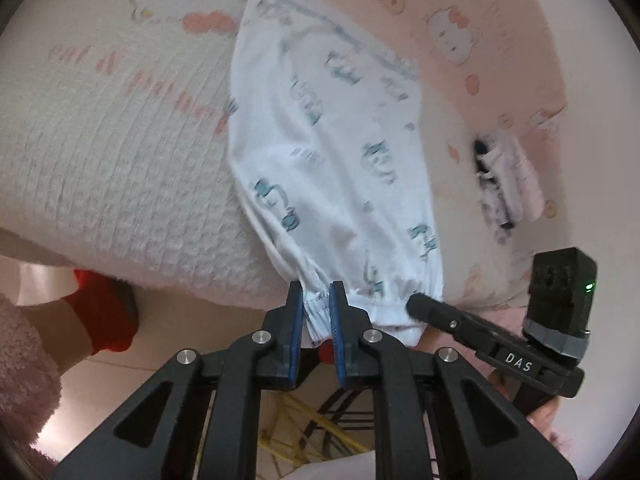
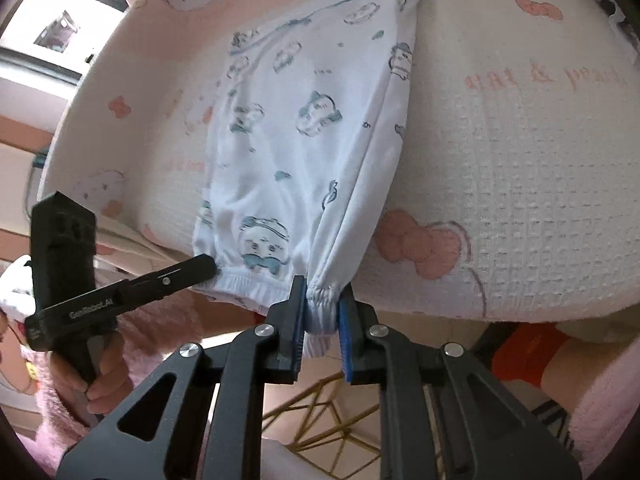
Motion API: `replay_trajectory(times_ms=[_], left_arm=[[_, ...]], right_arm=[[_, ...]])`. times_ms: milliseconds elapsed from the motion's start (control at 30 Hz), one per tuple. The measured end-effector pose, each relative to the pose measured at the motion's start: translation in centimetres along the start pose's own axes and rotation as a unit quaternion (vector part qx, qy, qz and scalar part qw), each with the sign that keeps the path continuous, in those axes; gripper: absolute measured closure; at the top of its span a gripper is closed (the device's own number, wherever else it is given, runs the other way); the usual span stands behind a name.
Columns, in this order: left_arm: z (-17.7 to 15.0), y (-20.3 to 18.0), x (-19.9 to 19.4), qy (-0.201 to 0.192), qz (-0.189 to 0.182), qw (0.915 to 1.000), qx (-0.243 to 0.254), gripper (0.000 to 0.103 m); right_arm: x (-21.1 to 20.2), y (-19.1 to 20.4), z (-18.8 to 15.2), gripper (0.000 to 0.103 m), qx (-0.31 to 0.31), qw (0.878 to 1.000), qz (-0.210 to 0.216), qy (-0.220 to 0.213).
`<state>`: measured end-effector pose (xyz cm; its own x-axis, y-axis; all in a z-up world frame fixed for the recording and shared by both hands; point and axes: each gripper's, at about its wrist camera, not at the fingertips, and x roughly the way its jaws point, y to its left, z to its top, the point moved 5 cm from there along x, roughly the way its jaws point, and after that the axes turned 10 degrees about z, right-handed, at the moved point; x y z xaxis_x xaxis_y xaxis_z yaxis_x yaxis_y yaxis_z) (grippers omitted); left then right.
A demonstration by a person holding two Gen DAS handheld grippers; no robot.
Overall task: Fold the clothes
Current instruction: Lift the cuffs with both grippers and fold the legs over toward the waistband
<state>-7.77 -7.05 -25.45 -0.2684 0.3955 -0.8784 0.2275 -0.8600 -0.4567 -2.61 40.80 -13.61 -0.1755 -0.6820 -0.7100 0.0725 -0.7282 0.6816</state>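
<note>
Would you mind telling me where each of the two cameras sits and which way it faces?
Left wrist: on the left gripper, angled down at the white printed garment on the pink bedding; the right gripper and a red-socked foot show.
Right wrist: on the right gripper, facing the same garment; the left gripper, its hand and a pink sleeve show.
Shared: garment cuffs, bedding, each other's gripper.

A home, most likely a bedroom. The work surface is a soft bed or mattress under a pink-and-white cartoon cat blanket (image 2: 520, 168) with bows and lettering. At far left a window (image 2: 52, 20) lets in daylight. Near the bed stands a gold wire-frame stand (image 2: 320, 408); the person wears a fluffy pink sleeve (image 2: 600, 400).
</note>
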Motion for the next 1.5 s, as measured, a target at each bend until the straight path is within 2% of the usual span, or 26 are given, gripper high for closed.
replay_trajectory(times_ms=[167, 267, 367, 467, 533, 633, 667, 700, 733, 867, 967, 1033, 1100, 1200, 1367, 1500], left_arm=[[3.8, -1.2, -1.7, -0.008, -0.036, 0.9993, -0.005, 0.09], [7.2, -1.8, -1.8, -0.008, -0.046, 0.9988, -0.013, 0.09], [11.1, -2.0, -1.5, -0.009, -0.051, 0.9984, -0.02, 0.09], [16.0, -1.9, -0.5, -0.018, -0.047, 0.9984, -0.026, 0.09], [18.5, -1.7, 0.5, -0.017, -0.039, 0.9989, -0.022, 0.089], [21.1, -0.8, 1.5, -0.026, 0.0, 0.9997, 0.0, 0.074], [21.9, -0.5, 1.7, -0.03, 0.012, 0.9994, 0.009, 0.065], [21.9, -0.5, 1.6, -0.036, 0.016, 0.9988, 0.029, 0.059], [22.0, -0.6, 1.5, -0.042, 0.02, 0.9977, 0.05, 0.058], [21.2, -1.8, 1.8, -0.05, 0.044, 0.99, 0.124, 0.058], [19.7, -2.9, 3.4, -0.034, 0.059, 0.9835, 0.167, 0.058], [18.8, -3.0, 4.5, -0.018, 0.064, 0.9819, 0.178, 0.058], [18.6, -3.1, 4.8, -0.019, 0.063, 0.9817, 0.179, 0.058], [18.5, -3.1, 4.6, -0.018, 0.057, 0.9821, 0.178, 0.058], [18.2, -2.0, 3.8, 0.003, 0.046, 0.9835, 0.175, 0.058], [17.5, -1.4, 3.3, 0.015, 0.034, 0.9818, 0.186, 0.058]], right_arm=[[-3.5, -0.3, 2.5, 0.09, 0.019, 0.999, 0.045, -0.019], [-6.3, -0.6, 5.8, 0.09, 0.025, 0.997, 0.06, -0.032], [-6.4, 0.0, 10.5, 0.09, 0.023, 0.997, 0.065, -0.04], [-5.7, 0.1, 15.9, 0.09, 0.01, 0.997, 0.05, -0.051], [-2.1, 0.2, 19.8, 0.087, -0.004, 0.998, 0.027, -0.051], [-1.2, -1.2, 21.3, 0.079, -0.022, 0.999, -0.011, -0.041], [-1.3, -1.9, 21.3, 0.074, -0.03, 0.998, -0.027, -0.037], [-1.4, -2.5, 21.4, 0.069, -0.038, 0.998, -0.044, -0.033], [-1.8, -2.9, 21.4, 0.06, -0.048, 0.996, -0.063, -0.035], [-5.4, -2.8, 22.0, 0.045, -0.104, 0.984, -0.13, -0.069], [-6.5, -2.3, 22.2, 0.03, -0.147, 0.974, -0.161, -0.067], [-6.0, -2.5, 21.9, 0.03, -0.17, 0.971, -0.164, -0.033], [-4.4, -2.6, 21.5, 0.03, -0.178, 0.973, -0.149, 0.001], [-0.7, -2.4, 22.0, 0.03, -0.19, 0.971, -0.143, 0.039], [1.2, -3.0, 22.8, 0.029, -0.18, 0.971, -0.153, 0.033], [0.2, -3.2, 24.0, 0.029, -0.155, 0.977, -0.145, -0.006]])
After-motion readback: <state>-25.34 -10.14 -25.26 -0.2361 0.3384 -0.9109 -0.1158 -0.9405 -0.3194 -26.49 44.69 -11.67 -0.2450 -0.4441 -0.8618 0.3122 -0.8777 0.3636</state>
